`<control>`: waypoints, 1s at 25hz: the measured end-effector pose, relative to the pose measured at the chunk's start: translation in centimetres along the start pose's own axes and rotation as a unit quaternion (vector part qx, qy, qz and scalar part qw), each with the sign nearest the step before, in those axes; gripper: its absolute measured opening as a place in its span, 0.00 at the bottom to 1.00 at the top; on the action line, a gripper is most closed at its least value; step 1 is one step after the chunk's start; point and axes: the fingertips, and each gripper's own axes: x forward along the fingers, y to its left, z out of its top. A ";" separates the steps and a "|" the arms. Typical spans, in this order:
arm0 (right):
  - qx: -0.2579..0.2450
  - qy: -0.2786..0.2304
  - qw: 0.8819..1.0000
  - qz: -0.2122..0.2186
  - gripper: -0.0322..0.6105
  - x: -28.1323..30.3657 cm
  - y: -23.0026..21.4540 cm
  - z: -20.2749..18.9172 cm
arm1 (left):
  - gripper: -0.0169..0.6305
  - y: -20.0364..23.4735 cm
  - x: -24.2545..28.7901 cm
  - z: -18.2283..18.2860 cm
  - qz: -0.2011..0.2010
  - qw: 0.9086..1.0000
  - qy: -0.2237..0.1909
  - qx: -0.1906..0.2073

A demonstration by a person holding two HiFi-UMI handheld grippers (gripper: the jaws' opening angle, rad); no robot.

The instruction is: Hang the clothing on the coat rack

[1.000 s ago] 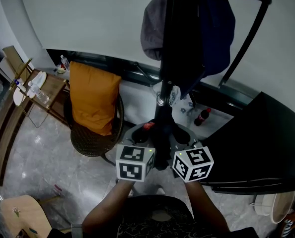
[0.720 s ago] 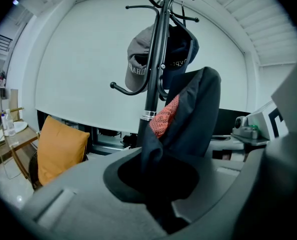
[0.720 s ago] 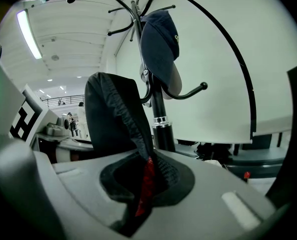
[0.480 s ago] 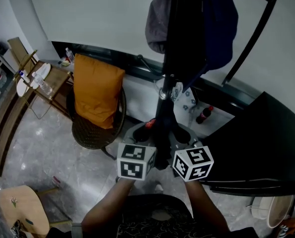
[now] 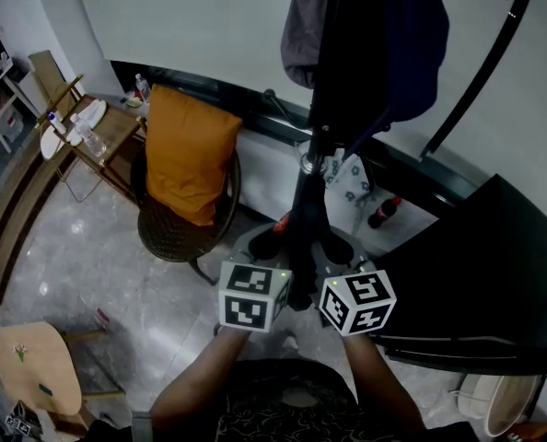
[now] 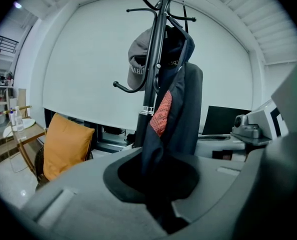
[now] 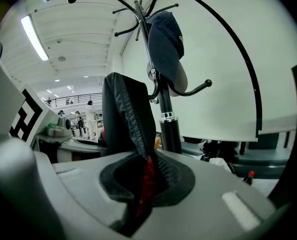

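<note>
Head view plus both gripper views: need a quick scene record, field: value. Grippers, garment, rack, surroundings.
left gripper: shut on dark jacket
right gripper: shut on the same jacket, red lining showing
jacket path: from both jaws up alongside the rack pole; on a hook or not, cannot tell
coat rack: black, upright, several top hooks bare
cap: hangs on the rack
chair: left of the rack, orange cushion leaning in it
bottle: dark, red cap, right of the rack base

coat rack (image 5: 304,212) top off-frame, head view
</note>
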 end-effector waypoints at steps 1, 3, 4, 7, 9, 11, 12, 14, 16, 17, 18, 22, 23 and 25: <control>0.000 0.001 1.000 0.003 0.10 -0.1 0.1 -0.1 | 0.08 -0.1 -0.1 -0.1 0.004 1.000 -0.001 -0.002; -0.002 0.002 1.000 0.011 0.10 -0.4 0.2 -0.2 | 0.08 -0.2 -0.3 -0.4 0.011 1.000 0.002 -0.005; -0.003 0.003 1.000 0.014 0.10 -0.5 0.3 -0.2 | 0.08 -0.3 -0.5 -0.6 0.014 1.000 0.003 -0.006; -0.004 0.004 1.000 0.026 0.10 -0.7 0.5 -0.4 | 0.08 -0.5 -0.5 -0.8 0.024 1.000 -0.004 -0.004; -0.005 0.005 0.999 0.036 0.11 -0.7 0.6 -0.5 | 0.08 -0.6 -0.6 -0.7 0.032 0.999 -0.013 -0.002; -0.007 0.006 0.999 0.047 0.11 -0.8 0.9 -0.6 | 0.08 -0.6 -0.8 -0.5 0.042 0.999 -0.019 -0.001; -0.007 0.006 0.999 0.053 0.11 -0.8 1.0 -0.6 | 0.08 -0.7 -0.9 -0.5 0.047 0.999 -0.020 -0.002; -0.008 0.004 0.998 0.065 0.11 -1.0 1.1 -0.7 | 0.08 -0.8 -1.0 -0.6 0.056 0.998 -0.023 -0.002; -0.009 0.002 0.997 0.075 0.11 -1.0 1.2 -0.7 | 0.08 -1.0 -1.1 -0.7 0.064 0.998 -0.025 -0.002; -0.009 0.001 0.997 0.078 0.11 -1.1 1.2 -0.7 | 0.08 -1.1 -1.1 -0.7 0.067 0.997 -0.026 -0.002; -0.009 -0.001 0.997 0.082 0.11 -1.1 1.1 -0.7 | 0.08 -1.2 -1.0 -0.7 0.069 0.997 -0.027 -0.002; -0.011 -0.006 0.996 0.092 0.11 -1.1 1.1 -0.6 | 0.08 -1.3 -0.9 -0.8 0.080 0.996 -0.027 -0.005; -0.012 -0.008 0.995 0.095 0.11 -1.1 1.1 -0.7 | 0.08 -1.4 -0.9 -0.8 0.083 0.996 -0.027 -0.007; -0.014 -0.010 0.995 0.100 0.11 -1.1 1.0 -0.6 | 0.08 -1.4 -0.7 -0.8 0.088 0.996 -0.028 -0.010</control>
